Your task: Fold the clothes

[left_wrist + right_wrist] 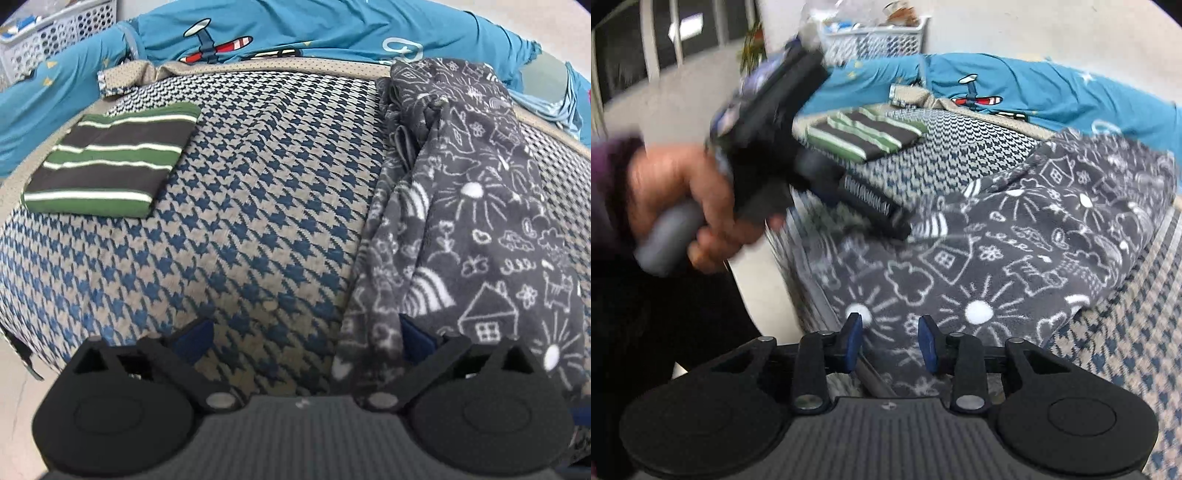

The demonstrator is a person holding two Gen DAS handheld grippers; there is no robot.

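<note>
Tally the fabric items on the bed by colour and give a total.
Green and dark striped, folded: 1, folded striped garment
Grey with white doodles, unfolded: 1, grey doodle-print garment
Blue and beige houndstooth: 1, houndstooth cover
Turquoise with aeroplane print: 1, turquoise sheet
Total: 4

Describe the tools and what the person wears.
Both tools are black plastic with blue pads and round black side discs over a ribbed grey base; the left tool has a grey handle, seen from the right tool. A purple sleeve shows.
</note>
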